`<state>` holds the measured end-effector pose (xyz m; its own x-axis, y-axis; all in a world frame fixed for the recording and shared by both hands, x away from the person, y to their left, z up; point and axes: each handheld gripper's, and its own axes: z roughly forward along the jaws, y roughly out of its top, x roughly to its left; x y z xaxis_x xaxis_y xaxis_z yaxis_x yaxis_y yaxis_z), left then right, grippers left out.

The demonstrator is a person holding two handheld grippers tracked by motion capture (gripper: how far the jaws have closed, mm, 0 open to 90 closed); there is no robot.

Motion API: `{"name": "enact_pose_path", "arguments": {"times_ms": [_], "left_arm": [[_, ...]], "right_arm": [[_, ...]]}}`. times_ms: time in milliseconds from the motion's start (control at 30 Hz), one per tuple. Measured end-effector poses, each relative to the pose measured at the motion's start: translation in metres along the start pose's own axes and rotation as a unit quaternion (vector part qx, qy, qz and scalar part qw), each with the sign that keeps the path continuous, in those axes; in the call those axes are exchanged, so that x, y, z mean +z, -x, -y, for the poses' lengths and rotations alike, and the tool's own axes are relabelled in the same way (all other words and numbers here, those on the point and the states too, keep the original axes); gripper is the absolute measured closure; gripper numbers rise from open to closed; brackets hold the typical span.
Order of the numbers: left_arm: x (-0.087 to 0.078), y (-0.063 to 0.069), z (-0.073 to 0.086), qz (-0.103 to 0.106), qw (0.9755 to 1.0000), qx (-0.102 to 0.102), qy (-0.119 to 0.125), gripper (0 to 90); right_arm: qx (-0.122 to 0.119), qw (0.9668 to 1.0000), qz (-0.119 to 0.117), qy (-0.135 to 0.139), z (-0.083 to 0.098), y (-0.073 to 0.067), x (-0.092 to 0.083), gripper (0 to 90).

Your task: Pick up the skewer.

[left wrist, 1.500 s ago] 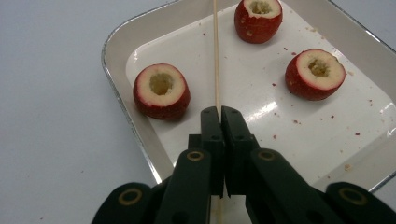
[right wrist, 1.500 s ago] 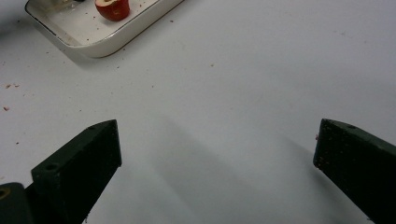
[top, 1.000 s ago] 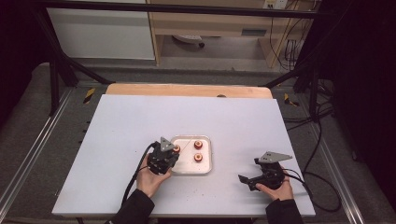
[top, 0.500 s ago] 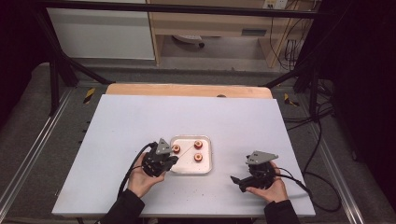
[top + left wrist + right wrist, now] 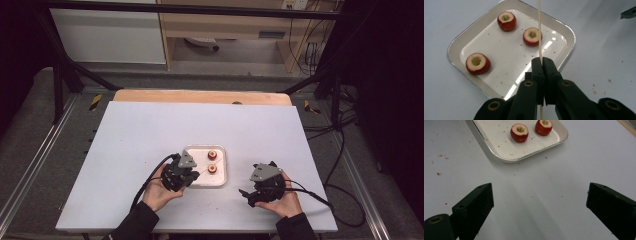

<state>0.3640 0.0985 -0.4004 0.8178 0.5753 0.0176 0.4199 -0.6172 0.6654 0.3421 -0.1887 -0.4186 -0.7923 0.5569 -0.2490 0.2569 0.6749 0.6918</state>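
Left gripper (image 5: pixel 541 65) pinches a thin wooden skewer (image 5: pixel 539 30) above a white tray (image 5: pixel 567 32) holding three cored red fruits (image 5: pixel 532 36); right gripper (image 5: pixel 539 202), jaws spread but just narrowing, empty, hovers beside the tray.

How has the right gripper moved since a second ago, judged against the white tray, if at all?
Yes. In the high view the right gripper has come leftward, closer to the white tray, which has stayed put. Its jaws have just been closing slightly, with nothing between them.
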Motion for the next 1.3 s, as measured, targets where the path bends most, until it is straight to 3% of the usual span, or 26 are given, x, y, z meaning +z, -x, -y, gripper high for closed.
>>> {"name": "enact_pose_path", "arguments": {"times_ms": [167, 500, 533, 633, 733, 900, 933, 967, 1033, 1067, 1100, 1133, 1167, 1200, 1233, 1300], "left_arm": [[0.005, 0.011, -0.009, 0.013, 0.9997, 0.019, -0.006, 88.6], [0.016, 0.029, -0.027, 0.03, 0.9981, 0.051, -0.019, 88.7], [0.017, 0.031, -0.029, 0.031, 0.9978, 0.055, -0.02, 88.6], [0.021, 0.036, -0.035, 0.038, 0.997, 0.063, -0.024, 88.7], [0.025, 0.042, -0.039, 0.045, 0.9961, 0.07, -0.029, 88.7], [0.032, 0.05, -0.043, 0.049, 0.9947, 0.082, -0.038, 88.6], [0.033, 0.051, -0.044, 0.05, 0.9948, 0.081, -0.036, 88.6], [0.035, 0.053, -0.045, 0.052, 0.9947, 0.08, -0.038, 88.6], [0.037, 0.056, -0.048, 0.063, 0.9931, 0.087, -0.047, 88.6], [0.038, 0.057, -0.049, 0.058, 0.9929, 0.093, -0.048, 88.6], [0.038, 0.057, -0.049, 0.058, 0.9929, 0.093, -0.048, 88.7], [0.039, 0.059, -0.05, 0.059, 0.9921, 0.098, -0.052, 88.6], [0.04, 0.06, -0.051, 0.06, 0.9917, 0.1, -0.055, 88.6], [0.04, 0.061, -0.051, 0.06, 0.9913, 0.103, -0.056, 88.7], [0.04, 0.061, -0.051, 0.06, 0.9913, 0.103, -0.056, 88.6], [0.041, 0.061, -0.052, 0.062, 0.991, 0.104, -0.057, 88.7]], "right_arm": [[-0.04, 0.9991, 0.01, -0.006, -0.005, -0.005, 0.0, 12.7], [-0.107, 0.994, 0.023, 0.001, -0.009, -0.013, -0.003, 24.2], [-0.125, 0.9918, 0.027, 0.001, -0.009, -0.014, -0.003, 27.0], [-0.148, 0.9885, 0.031, 0.005, -0.009, -0.015, -0.003, 31.8], [-0.16, 0.9866, 0.029, 0.008, -0.008, -0.016, -0.003, 38.3], [-0.222, 0.9745, 0.029, 0.0, -0.006, -0.017, 0.001, 47.4], [-0.222, 0.9745, 0.029, 0.0, -0.006, -0.017, 0.001, 47.4], [-0.25, 0.9679, 0.027, -0.007, -0.005, -0.018, 0.004, 50.9], [-0.267, 0.963, 0.031, -0.013, -0.005, -0.018, 0.006, 54.1], [-0.276, 0.9607, 0.025, -0.015, -0.004, -0.019, 0.007, 55.5], [-0.276, 0.9607, 0.025, -0.015, -0.004, -0.019, 0.007, 55.5], [-0.299, 0.9537, 0.022, -0.016, -0.004, -0.019, 0.008, 60.0], [-0.313, 0.9494, 0.021, -0.016, -0.004, -0.02, 0.01, 62.0], [-0.324, 0.9457, 0.021, -0.021, -0.004, -0.02, 0.01, 64.5], [-0.324, 0.9457, 0.021, -0.021, -0.004, -0.02, 0.01, 64.5], [-0.346, 0.9378, 0.018, -0.025, -0.004, -0.023, 0.011, 72.4]]}}
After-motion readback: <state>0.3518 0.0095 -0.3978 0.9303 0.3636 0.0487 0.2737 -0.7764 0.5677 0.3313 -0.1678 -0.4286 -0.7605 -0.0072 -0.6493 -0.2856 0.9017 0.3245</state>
